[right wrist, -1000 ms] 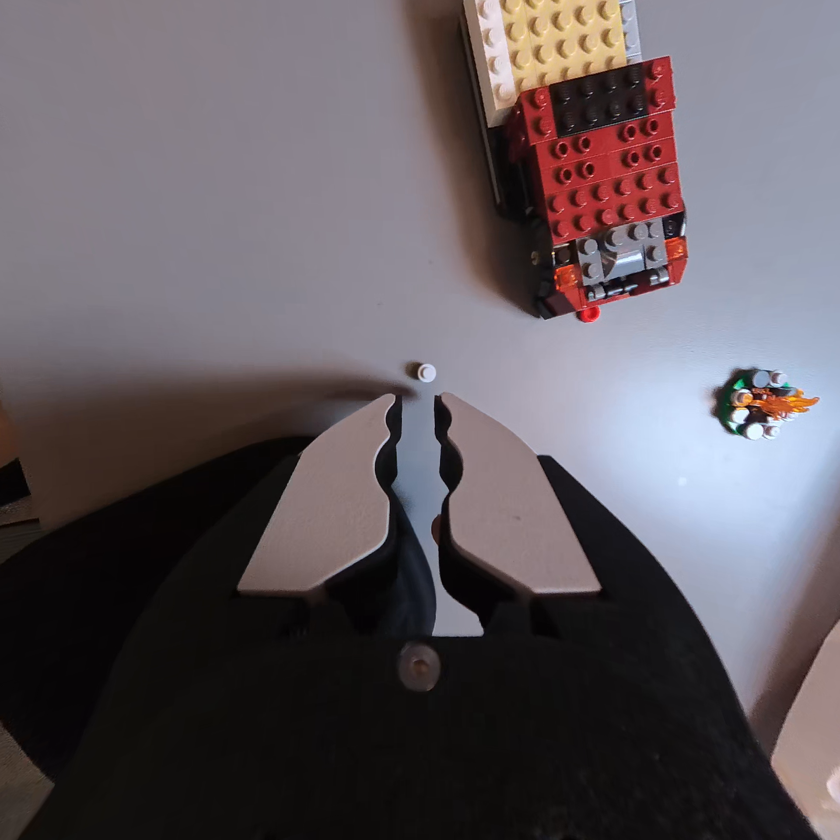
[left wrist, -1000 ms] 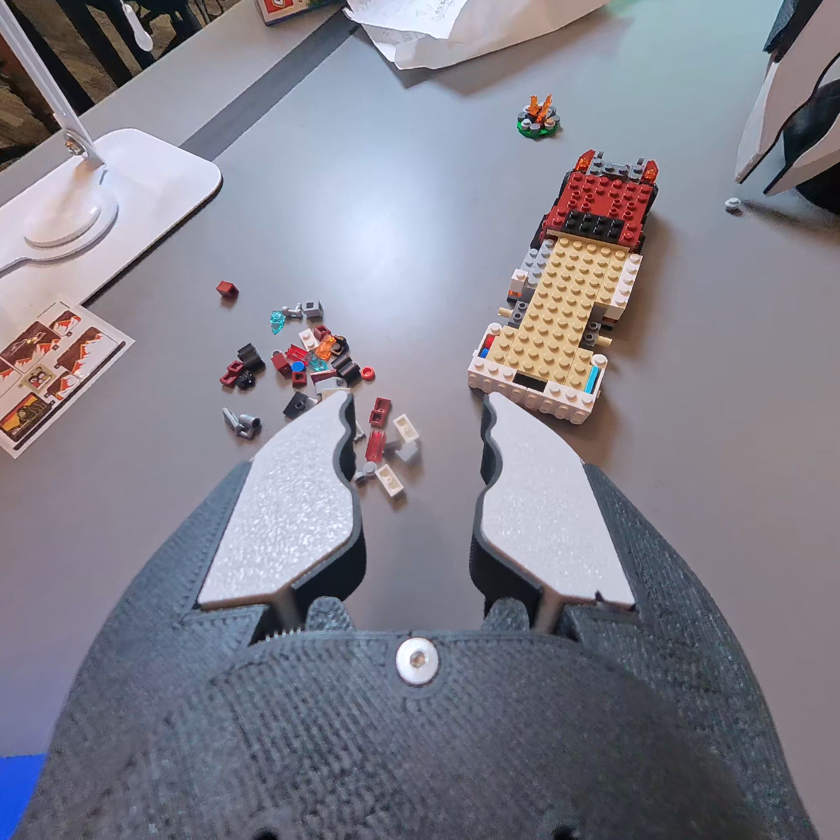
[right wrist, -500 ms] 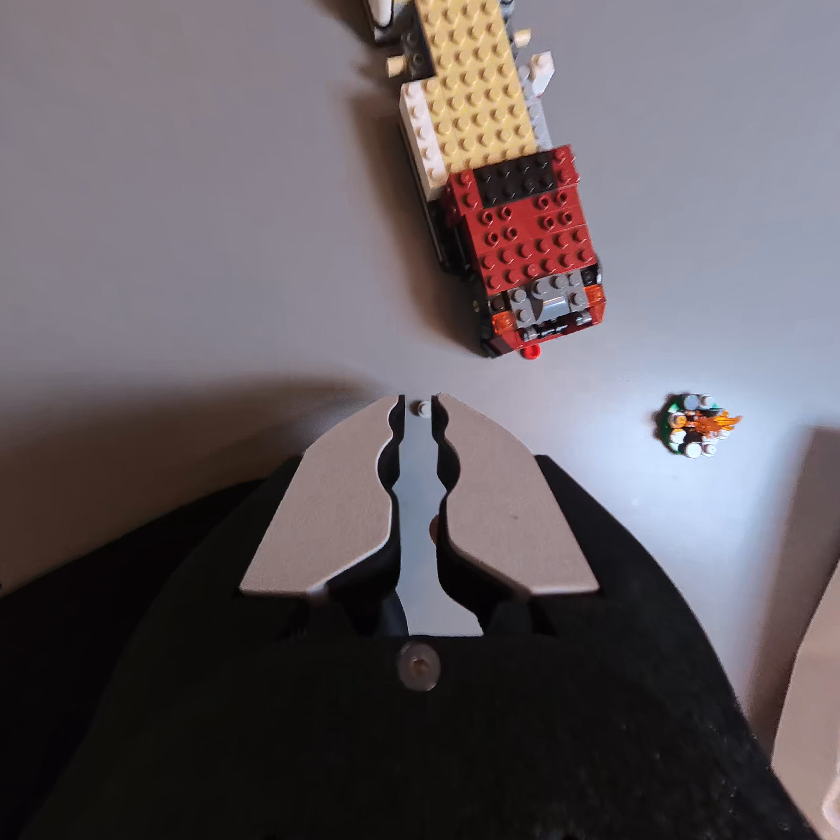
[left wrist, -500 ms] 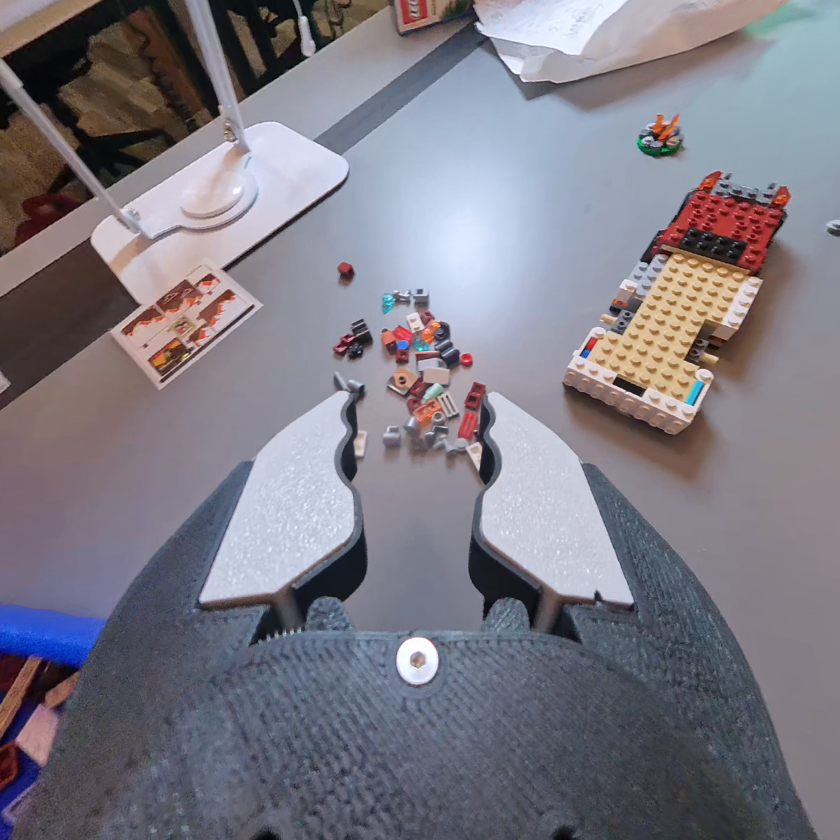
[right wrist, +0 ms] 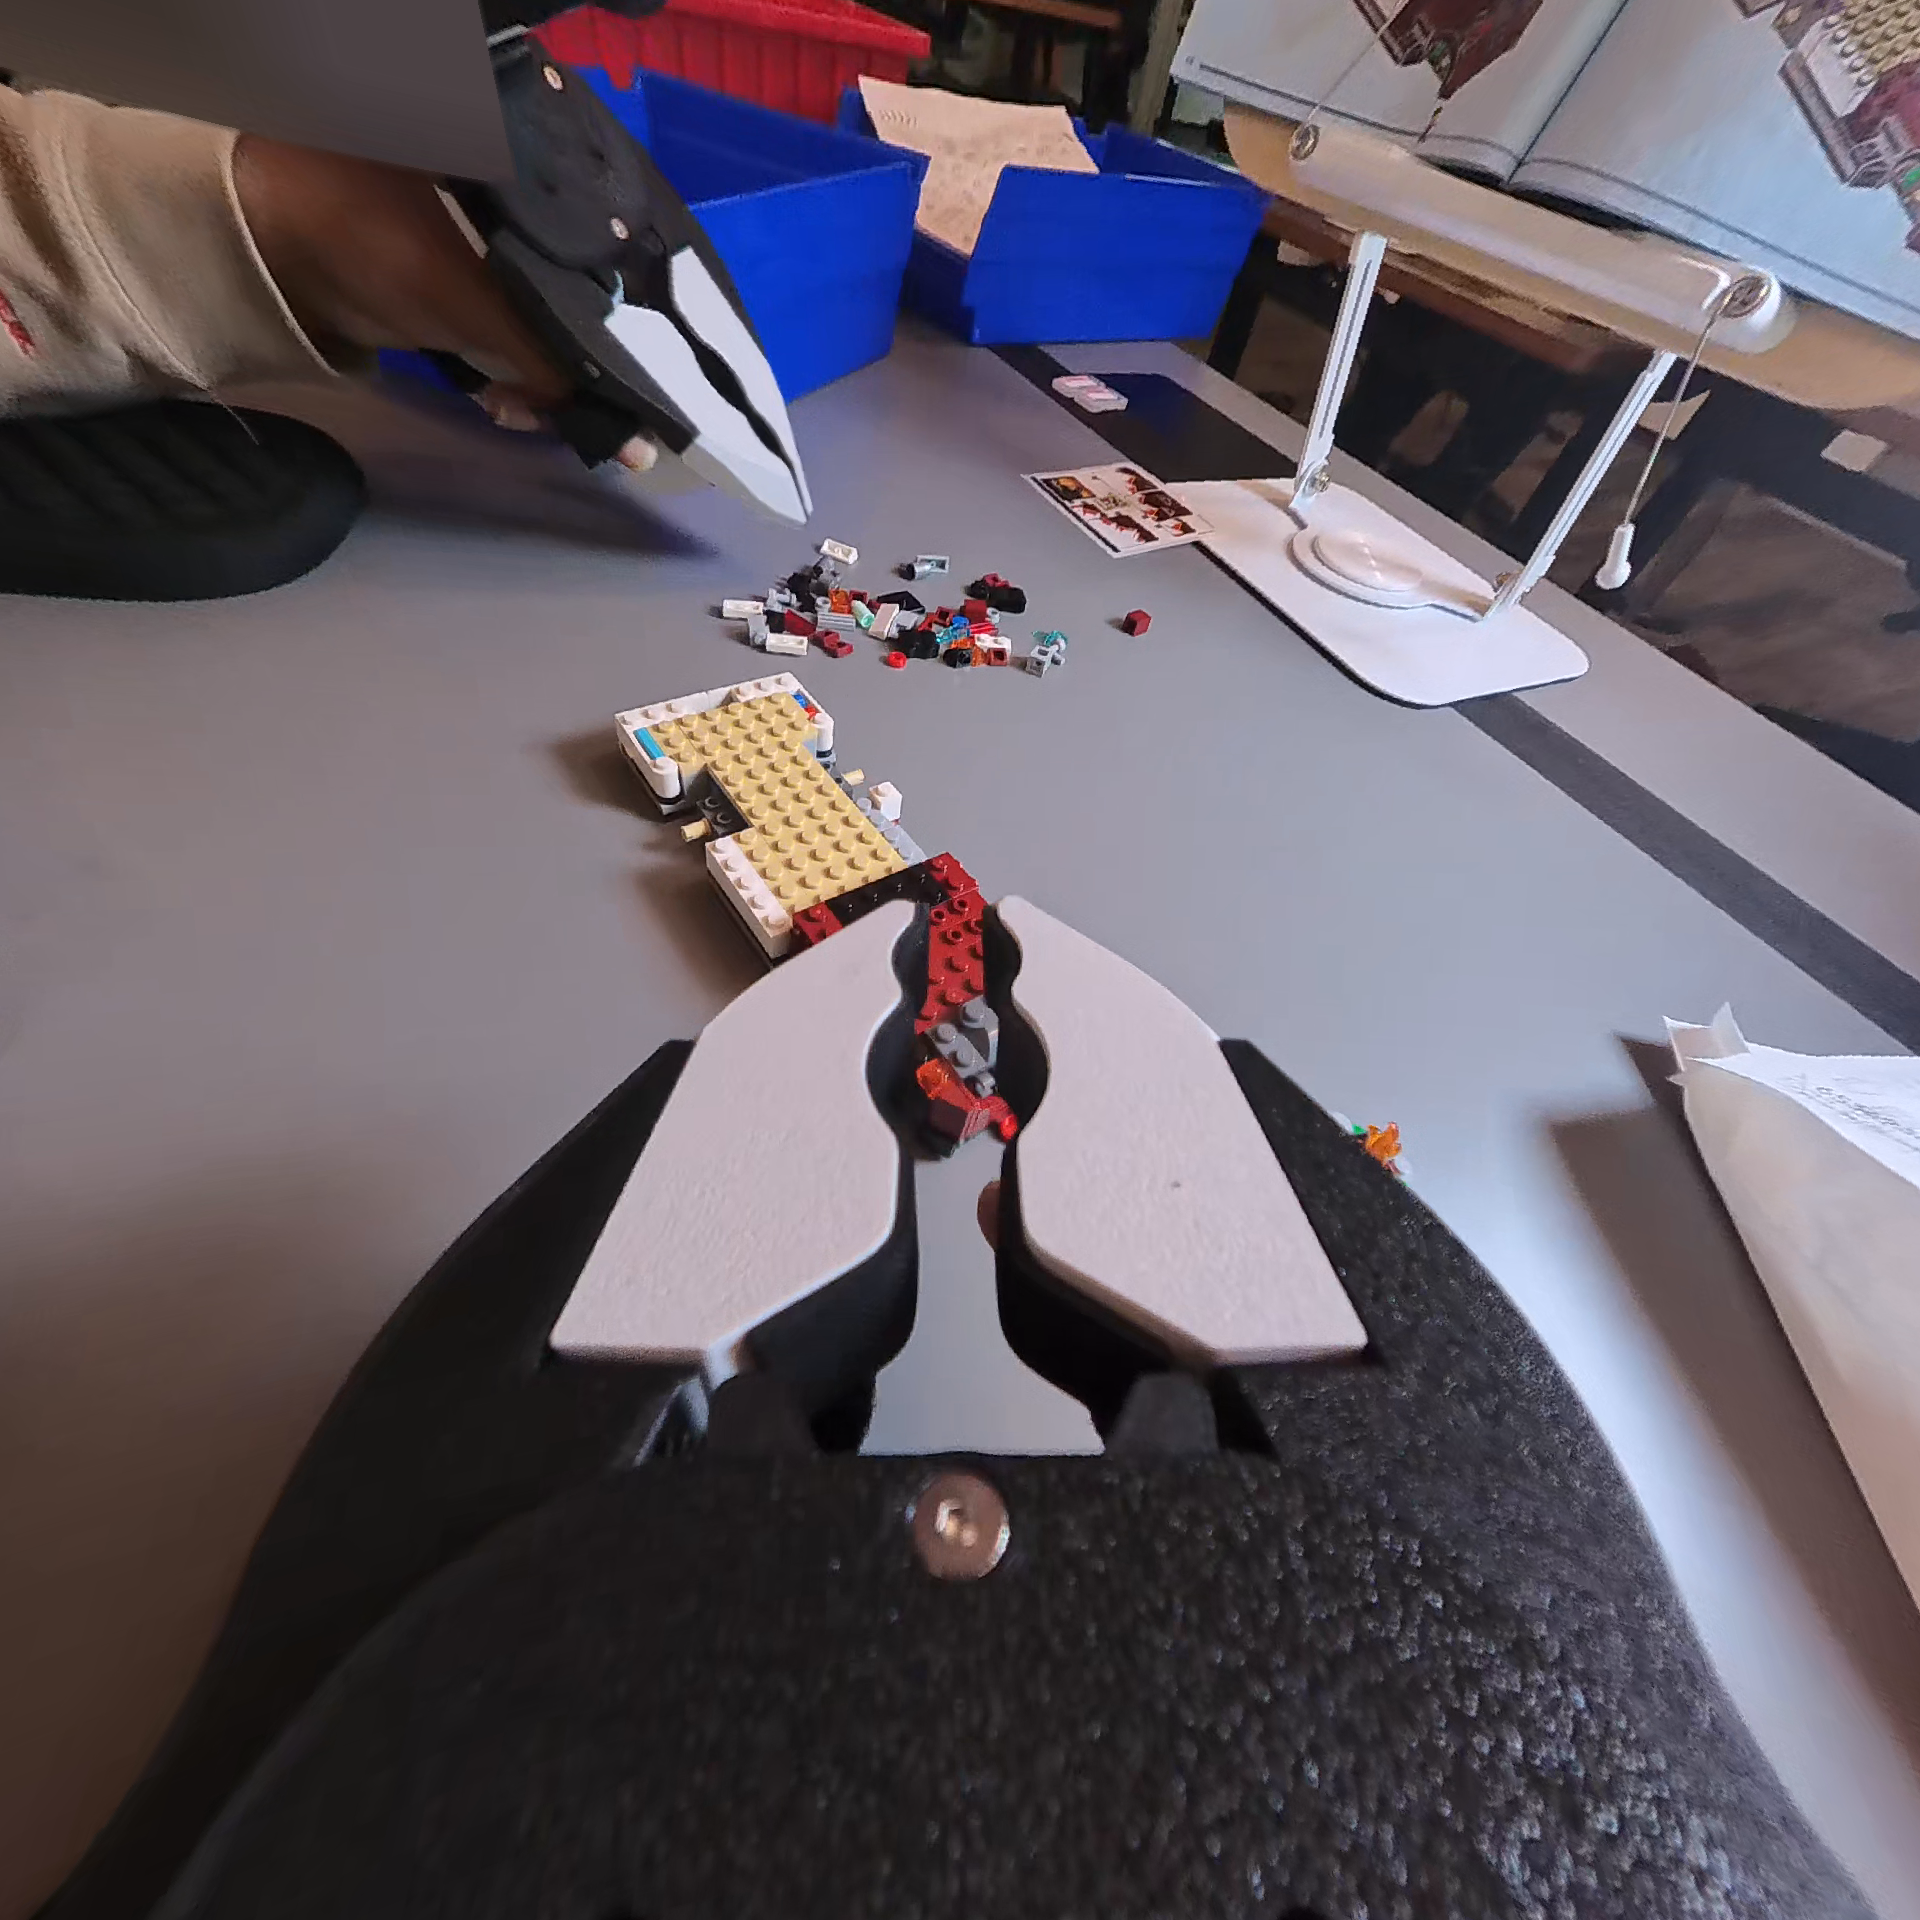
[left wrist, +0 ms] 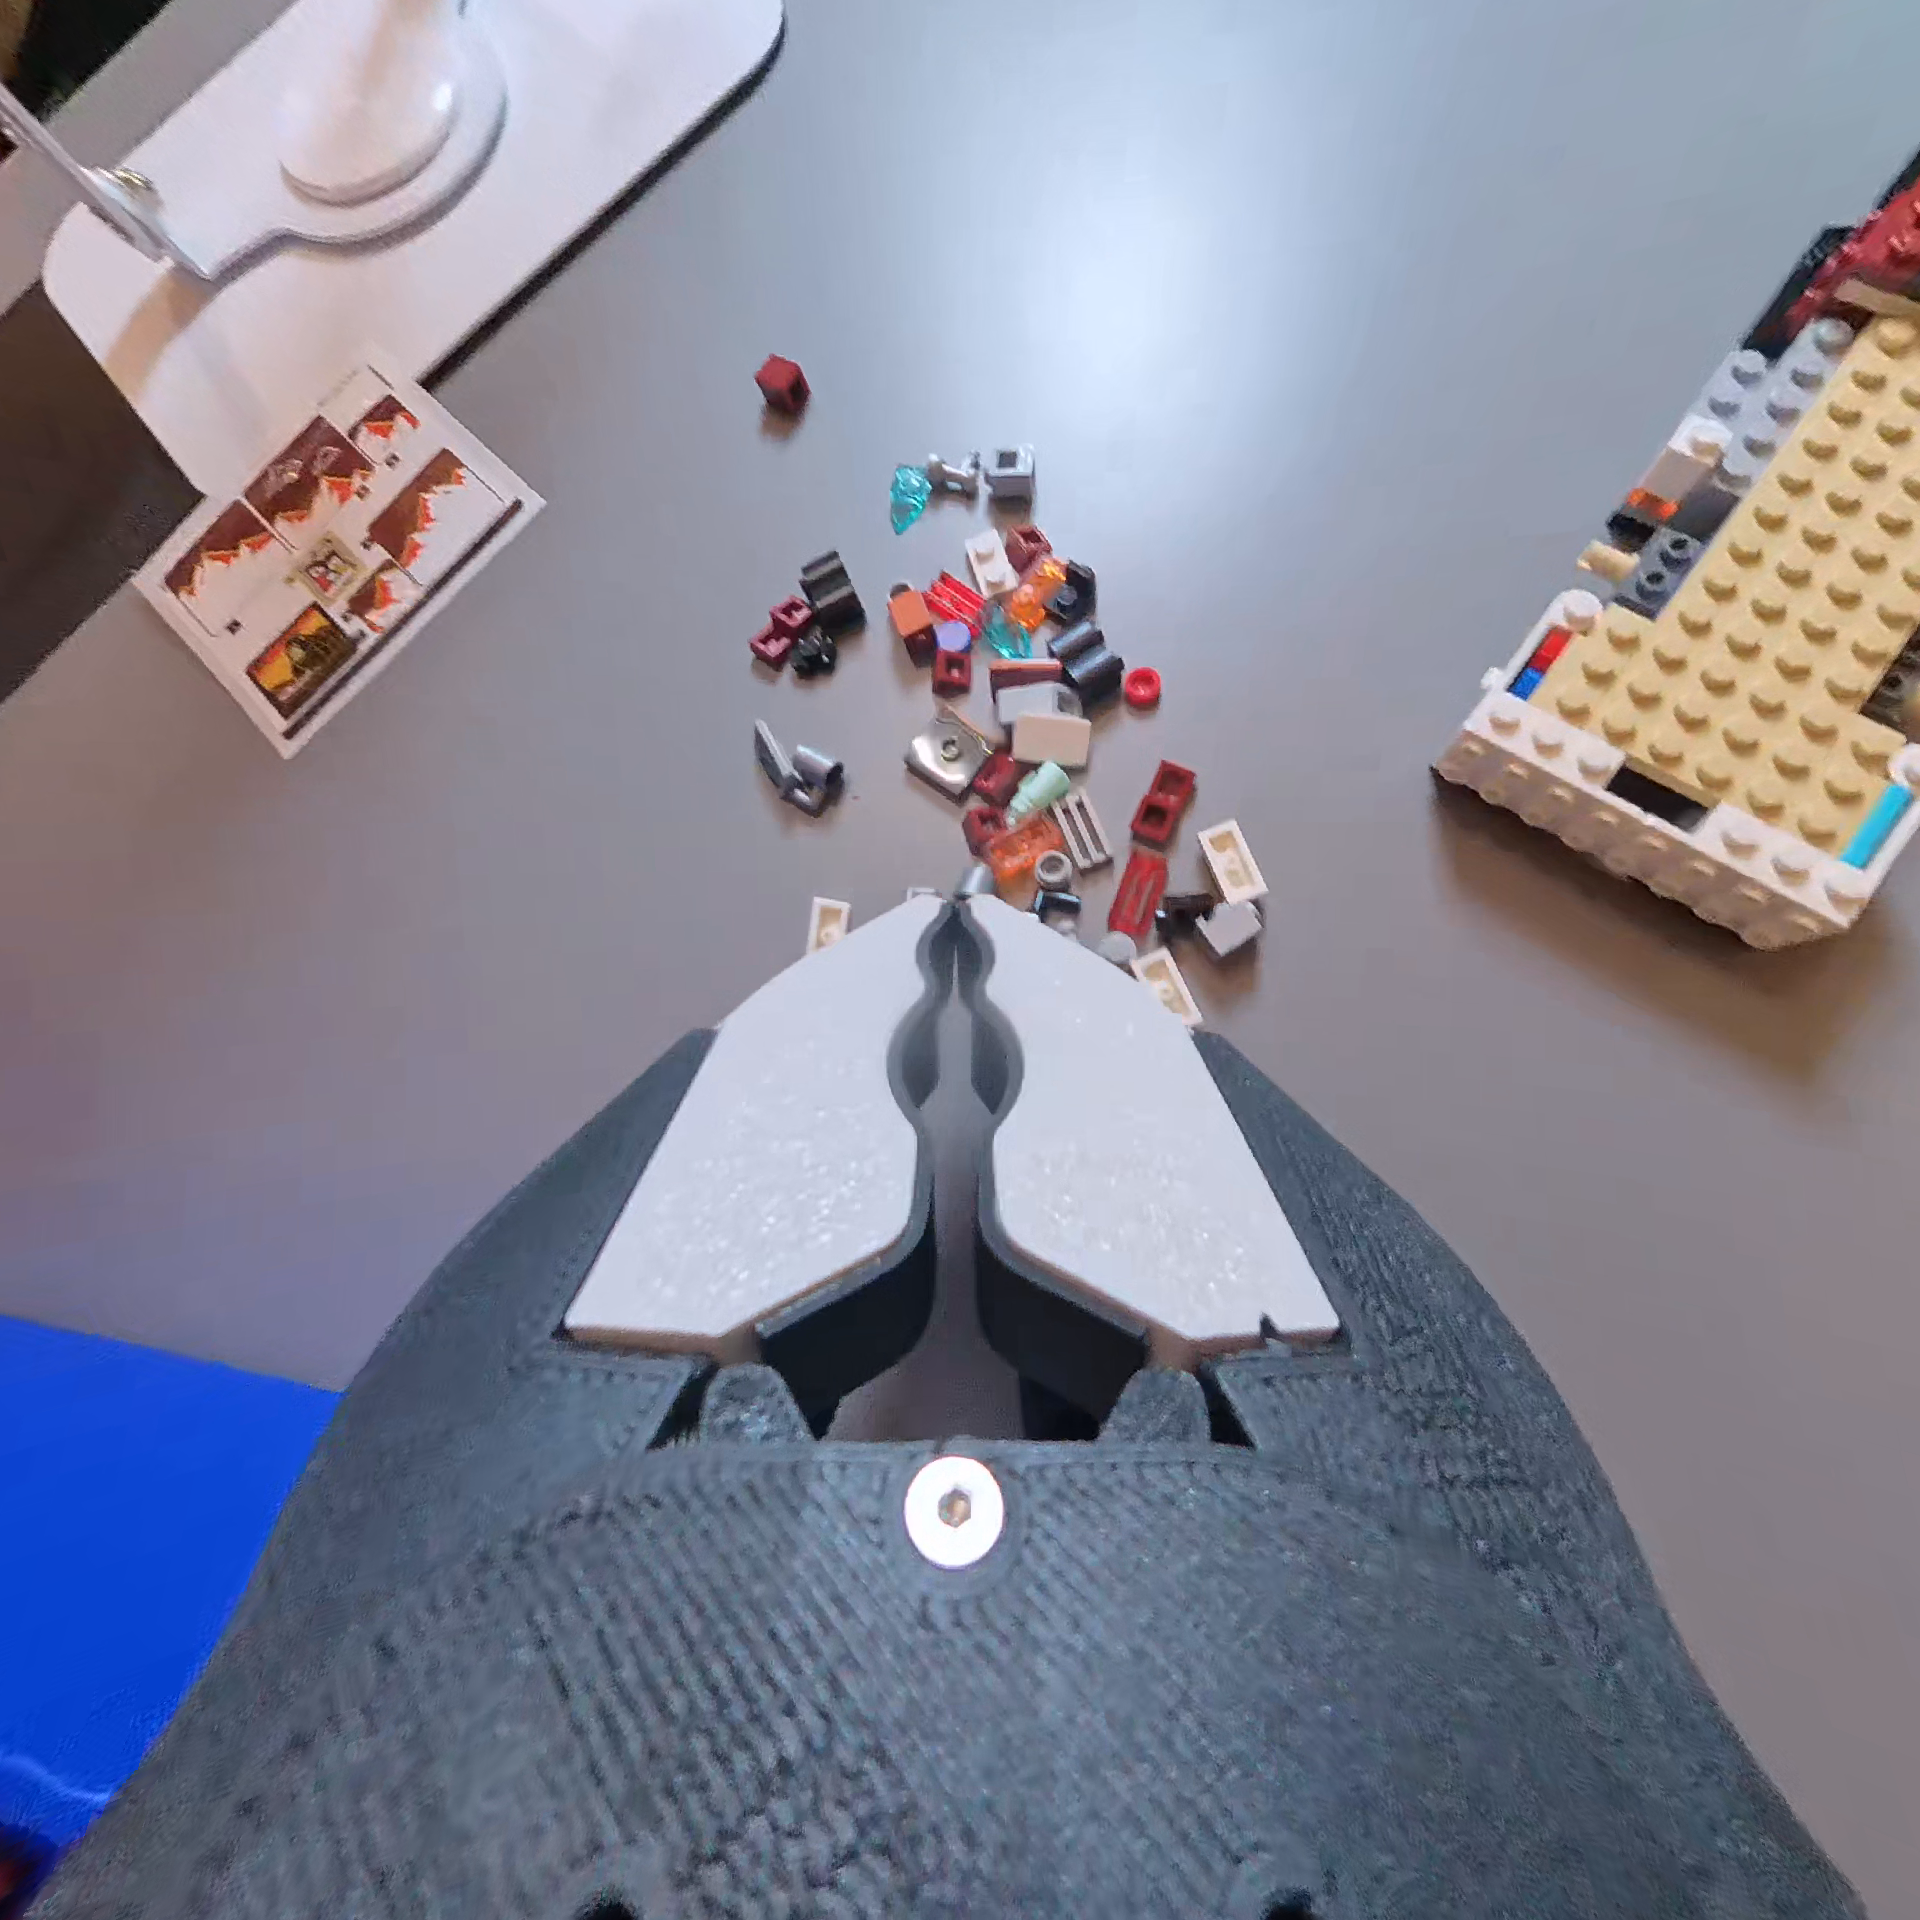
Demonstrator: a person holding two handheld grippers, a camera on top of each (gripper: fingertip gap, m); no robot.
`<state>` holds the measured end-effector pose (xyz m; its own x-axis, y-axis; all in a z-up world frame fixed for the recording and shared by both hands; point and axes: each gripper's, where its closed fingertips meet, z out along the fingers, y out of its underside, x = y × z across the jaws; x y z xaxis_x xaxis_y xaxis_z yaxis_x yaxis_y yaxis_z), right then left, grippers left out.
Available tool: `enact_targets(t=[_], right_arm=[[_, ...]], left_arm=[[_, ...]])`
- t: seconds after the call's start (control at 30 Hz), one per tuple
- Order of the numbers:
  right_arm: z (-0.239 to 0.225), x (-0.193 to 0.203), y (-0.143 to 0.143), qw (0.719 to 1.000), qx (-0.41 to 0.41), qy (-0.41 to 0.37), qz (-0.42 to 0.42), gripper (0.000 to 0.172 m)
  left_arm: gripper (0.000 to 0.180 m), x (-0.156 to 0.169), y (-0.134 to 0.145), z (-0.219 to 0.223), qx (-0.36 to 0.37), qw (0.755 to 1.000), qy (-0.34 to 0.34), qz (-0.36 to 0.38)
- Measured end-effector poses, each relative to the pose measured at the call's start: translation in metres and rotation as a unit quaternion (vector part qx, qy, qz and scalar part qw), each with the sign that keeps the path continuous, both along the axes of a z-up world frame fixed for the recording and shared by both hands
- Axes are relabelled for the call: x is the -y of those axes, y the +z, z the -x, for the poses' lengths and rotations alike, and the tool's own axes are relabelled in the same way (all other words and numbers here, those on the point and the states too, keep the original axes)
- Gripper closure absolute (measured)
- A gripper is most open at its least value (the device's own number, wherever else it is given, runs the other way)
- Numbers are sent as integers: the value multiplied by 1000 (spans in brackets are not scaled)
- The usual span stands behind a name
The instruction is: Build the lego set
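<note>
My left gripper is shut, with its tips at the near edge of a pile of small loose bricks. A small grey round piece lies right at the tips; I cannot tell if it is pinched. The right wrist view shows the left gripper in a person's hand, closed, just above the pile. My right gripper hovers over the red end of a tan, white and red brick model. Its fingers stand a narrow gap apart, and no piece shows between them.
A sticker sheet and a white lamp base lie left of the pile. The model also shows at the right of the left wrist view. Blue bins stand at the table's far side. A white paper bag and a small orange-and-green build lie at the right.
My left gripper moved over to the pile and went from wide open to shut. My right gripper narrowed around a small grey stud on the table, then swung up to face along the model; the stud is out of sight.
</note>
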<state>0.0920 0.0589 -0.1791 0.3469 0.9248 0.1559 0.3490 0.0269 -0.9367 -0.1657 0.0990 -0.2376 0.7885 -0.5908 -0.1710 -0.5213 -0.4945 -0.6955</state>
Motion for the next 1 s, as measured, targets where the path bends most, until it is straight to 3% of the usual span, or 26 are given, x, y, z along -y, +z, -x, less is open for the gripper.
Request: enact_targets(t=[0.17, 0.27, 0.37, 0.67, 1.0], right_arm=[[2, 3, -6, 1000, -3, 7, 7, 162], [3, 5, -8, 1000, 2, 13, 6, 162], [3, 6, -8, 1000, 0, 16, 5, 163], [2, 5, -7, 1000, -4, 16, 8, 164], [3, 5, -8, 1000, -2, 18, 11, 164]], left_arm=[[180, -14, -1, -4, -25, 1000, -2, 4], [180, 7, -13, -15, -28, 994, -72, 73], [180, 21, -20, -18, -48, 988, -115, 89], [161, 28, -23, -30, -69, 984, -145, 78], [171, 20, -24, -26, -55, 986, -137, 77]])
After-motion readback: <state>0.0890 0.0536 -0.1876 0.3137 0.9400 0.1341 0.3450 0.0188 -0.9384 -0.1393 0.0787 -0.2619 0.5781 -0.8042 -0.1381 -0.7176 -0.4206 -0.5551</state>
